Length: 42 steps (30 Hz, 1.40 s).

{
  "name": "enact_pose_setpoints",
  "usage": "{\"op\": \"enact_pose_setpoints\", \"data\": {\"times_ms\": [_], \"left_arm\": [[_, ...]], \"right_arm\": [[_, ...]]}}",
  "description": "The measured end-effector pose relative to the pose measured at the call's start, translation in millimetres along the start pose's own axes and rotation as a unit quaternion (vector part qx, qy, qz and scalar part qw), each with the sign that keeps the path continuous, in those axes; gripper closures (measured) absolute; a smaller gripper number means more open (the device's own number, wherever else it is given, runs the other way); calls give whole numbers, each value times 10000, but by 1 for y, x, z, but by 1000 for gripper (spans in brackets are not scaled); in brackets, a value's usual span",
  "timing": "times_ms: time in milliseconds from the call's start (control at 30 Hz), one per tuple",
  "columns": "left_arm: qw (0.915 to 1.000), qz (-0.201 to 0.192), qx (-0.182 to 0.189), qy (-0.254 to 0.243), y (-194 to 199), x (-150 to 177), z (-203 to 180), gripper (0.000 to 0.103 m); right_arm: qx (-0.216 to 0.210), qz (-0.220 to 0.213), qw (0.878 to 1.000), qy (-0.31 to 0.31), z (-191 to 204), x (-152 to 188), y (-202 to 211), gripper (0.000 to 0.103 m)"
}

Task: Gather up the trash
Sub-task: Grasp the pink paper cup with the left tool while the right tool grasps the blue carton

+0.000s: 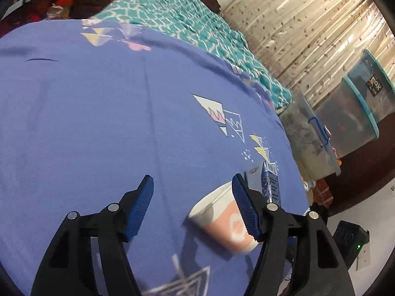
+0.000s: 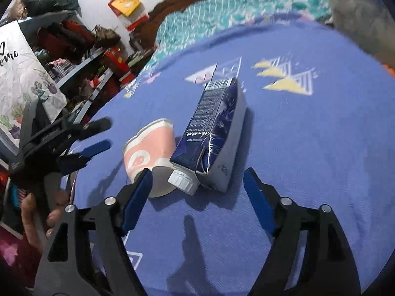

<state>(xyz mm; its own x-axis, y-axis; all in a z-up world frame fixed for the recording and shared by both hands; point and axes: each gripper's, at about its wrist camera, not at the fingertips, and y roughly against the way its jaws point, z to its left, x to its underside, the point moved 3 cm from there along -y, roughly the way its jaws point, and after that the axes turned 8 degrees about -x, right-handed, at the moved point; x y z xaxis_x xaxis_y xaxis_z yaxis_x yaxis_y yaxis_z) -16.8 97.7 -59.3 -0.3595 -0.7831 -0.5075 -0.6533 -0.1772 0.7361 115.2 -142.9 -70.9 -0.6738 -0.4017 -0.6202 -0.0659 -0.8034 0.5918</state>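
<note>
Blue bedsheet (image 2: 296,148) under downward-tilted right gripper (image 2: 197,180), jaws apart

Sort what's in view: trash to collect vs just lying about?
Trash: paper cup, lying on its side; blue carton, lying beside it, white cap toward the camera.

Lying about: purple bedsheet, teal blanket, plastic storage boxes, cluttered shelves.

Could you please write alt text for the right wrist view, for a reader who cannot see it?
A crushed dark blue carton with a white screw cap lies on a blue patterned bedspread, beside a tipped pink and white paper cup. The open right gripper frames both; the left gripper hovers at left.
</note>
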Motion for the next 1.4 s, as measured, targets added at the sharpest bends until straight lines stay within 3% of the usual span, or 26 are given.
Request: {"op": "enact_pose_setpoints", "data": {"times_ms": [100, 333, 600, 1033, 1100, 1133, 1167, 1300, 1400], "left_arm": [[9999, 70, 111, 113, 7, 11, 3, 36], [9986, 453, 271, 17, -1, 45, -5, 32], [9966, 707, 414, 127, -23, 51, -18, 30], [9976, 585, 381, 12, -38, 43, -35, 20], [9979, 534, 373, -36, -39, 43, -39, 24], [9978, 537, 379, -85, -41, 44, -41, 30], [9975, 574, 383, -143, -43, 45, -42, 43], [9968, 494, 550, -317, -42, 44, -43, 63], [9968, 338, 574, -435, -32, 40, -42, 72]], "right_arm": [[109, -211, 9997, -97, -6, 4, 10, 25], [200, -255, 9992, -231, -10, 10, 10, 24], [336, -434, 9981, -263, -16, 7, 16, 20], [626, -222, 9977, -164, -21, 8, 0, 19], [665, -188, 9975, -115, -19, 8, -2, 18], [686, -182, 9975, -77, -18, 8, -3, 18], [707, -176, 9973, -40, -16, 8, -4, 18], [767, -142, 9969, 111, -7, 8, -7, 17], [812, -77, 9965, 186, -3, 9, -12, 17]]}}
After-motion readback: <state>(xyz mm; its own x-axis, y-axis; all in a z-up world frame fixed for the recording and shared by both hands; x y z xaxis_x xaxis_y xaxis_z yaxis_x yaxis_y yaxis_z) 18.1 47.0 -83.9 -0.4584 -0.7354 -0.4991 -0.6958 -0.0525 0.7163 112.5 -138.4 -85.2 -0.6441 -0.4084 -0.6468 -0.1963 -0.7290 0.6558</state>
